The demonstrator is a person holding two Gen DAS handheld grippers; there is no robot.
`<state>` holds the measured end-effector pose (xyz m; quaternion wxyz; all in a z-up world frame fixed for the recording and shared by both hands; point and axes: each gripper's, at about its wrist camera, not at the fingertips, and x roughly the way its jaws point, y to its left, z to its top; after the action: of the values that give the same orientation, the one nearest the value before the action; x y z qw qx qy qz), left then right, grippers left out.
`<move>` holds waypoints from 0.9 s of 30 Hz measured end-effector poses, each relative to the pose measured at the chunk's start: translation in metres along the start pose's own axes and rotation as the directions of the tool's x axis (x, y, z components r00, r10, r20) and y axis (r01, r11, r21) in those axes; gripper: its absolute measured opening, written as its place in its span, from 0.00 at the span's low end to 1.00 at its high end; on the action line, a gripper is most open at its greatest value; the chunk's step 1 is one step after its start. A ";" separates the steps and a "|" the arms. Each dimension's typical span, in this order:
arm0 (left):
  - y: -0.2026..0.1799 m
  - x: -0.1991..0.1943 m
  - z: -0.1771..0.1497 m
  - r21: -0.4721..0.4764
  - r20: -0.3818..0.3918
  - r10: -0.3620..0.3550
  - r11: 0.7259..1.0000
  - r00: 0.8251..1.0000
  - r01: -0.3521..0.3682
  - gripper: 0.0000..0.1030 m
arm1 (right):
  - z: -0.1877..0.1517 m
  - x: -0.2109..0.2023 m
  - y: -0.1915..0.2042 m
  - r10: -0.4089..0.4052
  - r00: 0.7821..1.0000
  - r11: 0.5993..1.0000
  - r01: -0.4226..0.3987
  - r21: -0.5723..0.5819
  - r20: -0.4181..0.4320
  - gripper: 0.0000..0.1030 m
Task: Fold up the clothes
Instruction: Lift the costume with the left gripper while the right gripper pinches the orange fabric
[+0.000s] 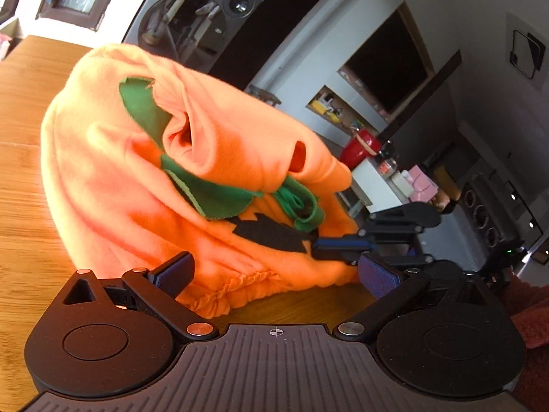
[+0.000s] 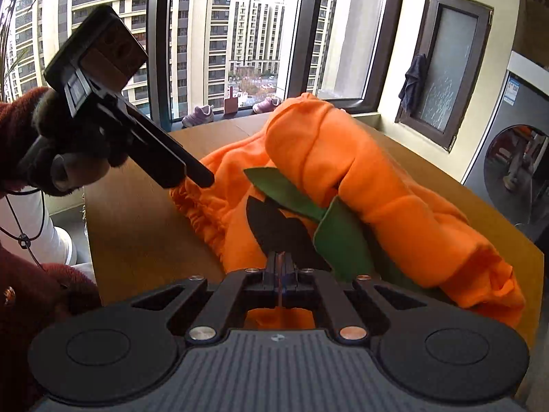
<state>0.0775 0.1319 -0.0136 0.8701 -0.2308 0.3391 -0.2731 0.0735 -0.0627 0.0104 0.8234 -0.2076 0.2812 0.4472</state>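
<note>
While the orange fleece garment point(image 1: 144, 178) is lying bunched on the wooden desk point(image 1: 31, 158), we are working it from two sides. At the left, in the left wrist view, we are holding the left gripper point(image 1: 274, 271) with its jaws released and spread wide; the gathered, elasticated hem point(image 1: 240, 286) is sitting between the two blue pads point(image 1: 175, 271), but neither pad is clamping it. Moving rightward across that view, the right gripper point(image 1: 343, 249) is reaching in at the far edge of the cloth, beside the black felt patch point(image 1: 271, 235) and the green felt leaves point(image 1: 212, 195).

In the right wrist view, we are seeing those jaws clenched together, with orange cloth showing directly under them; they appear to be pinching a layer at the black patch point(image 2: 274, 226), though the exact contact is hidden by the fingers. To their right, a rolled sleeve point(image 2: 394, 206) is lying across the body of the garment.

We are judging the fleece to be light, soft and thick: it will slump rather than crease sharply, and it should not slip from rubbered pads. We are recommending a grip on the hem, where the elastic gives a firm ridge, taking care that the felt trim is not dragged or bent.
</note>
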 end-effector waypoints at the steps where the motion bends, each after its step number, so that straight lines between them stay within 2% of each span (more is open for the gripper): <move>1: -0.003 -0.007 0.002 0.004 0.021 0.008 1.000 1.000 -0.008 1.00 | 0.001 -0.003 -0.003 -0.002 1.000 1.000 0.001 0.008 0.014 0.01; 4: -0.011 -0.013 0.016 -0.003 0.077 0.022 1.000 0.997 -0.021 1.00 | 0.019 -0.024 -0.005 -0.045 0.992 0.999 0.047 -0.013 0.114 0.08; 5: -0.013 -0.007 0.024 -0.013 0.080 0.015 1.000 0.997 -0.014 1.00 | 0.025 -0.030 -0.003 -0.086 0.985 0.995 0.093 -0.039 0.149 0.23; 6: -0.015 -0.001 0.028 -0.021 0.072 0.003 1.000 0.997 -0.002 1.00 | 0.030 -0.033 -0.001 -0.131 0.975 0.986 0.147 -0.079 0.180 0.52; 8: -0.017 0.018 0.033 -0.029 0.037 -0.022 0.999 0.999 0.023 1.00 | 0.035 -0.032 0.003 -0.202 0.954 0.955 0.242 -0.173 0.219 0.80; 9: -0.017 0.028 0.032 -0.026 0.016 -0.032 0.999 0.999 0.033 1.00 | 0.035 -0.027 0.004 -0.226 0.949 0.934 0.275 -0.227 0.219 0.82; 12: -0.018 0.054 0.026 -0.023 -0.037 -0.054 0.998 0.998 0.053 1.00 | 0.032 0.010 -0.007 -0.287 0.946 0.900 0.321 -0.295 0.153 0.82; 15: -0.012 0.070 0.019 -0.048 -0.073 -0.046 0.998 0.996 0.043 1.00 | 0.023 0.051 -0.024 -0.352 0.928 0.877 0.373 -0.302 0.124 0.82; 16: -0.009 0.073 0.017 -0.058 -0.080 -0.042 0.998 0.996 0.037 1.00 | 0.023 0.059 -0.031 -0.350 0.929 0.888 0.369 -0.273 0.118 0.81; 17: -0.006 0.074 0.015 -0.066 -0.084 -0.038 0.997 0.996 0.032 1.00 | 0.023 0.064 -0.039 -0.338 0.934 0.905 0.356 -0.233 0.114 0.72; 18: -0.003 0.075 0.013 -0.075 -0.087 -0.034 0.997 0.996 0.027 1.00 | 0.024 0.070 -0.046 -0.327 0.939 0.920 0.342 -0.192 0.109 0.56; 19: -0.001 0.076 0.013 -0.082 -0.088 -0.033 0.996 0.996 0.026 1.00 | 0.025 0.075 -0.054 -0.315 0.943 0.932 0.328 -0.151 0.106 0.47; 21: 0.002 0.076 0.013 -0.092 -0.083 -0.041 0.995 0.996 0.033 1.00 | 0.029 0.078 -0.058 -0.336 0.933 0.927 0.352 -0.131 0.125 0.24; 24: 0.003 0.078 0.012 -0.091 -0.079 -0.039 0.995 0.996 0.031 1.00 | 0.040 0.065 -0.054 -0.403 0.894 0.890 0.433 -0.145 0.195 0.18; 26: 0.003 0.079 0.011 -0.086 -0.075 -0.036 0.996 0.997 0.029 1.00 | 0.050 0.040 -0.050 -0.407 0.878 0.885 0.447 -0.127 0.253 0.18; 27: 0.003 0.079 0.010 -0.086 -0.073 -0.035 0.996 0.997 0.029 1.00 | 0.053 0.027 -0.044 -0.410 0.867 0.872 0.463 -0.156 0.283 0.18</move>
<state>0.1349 0.0863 -0.0449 0.8418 -0.2628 0.3788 -0.2809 0.1374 -0.0365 0.0369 0.9034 -0.2995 0.0735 0.2980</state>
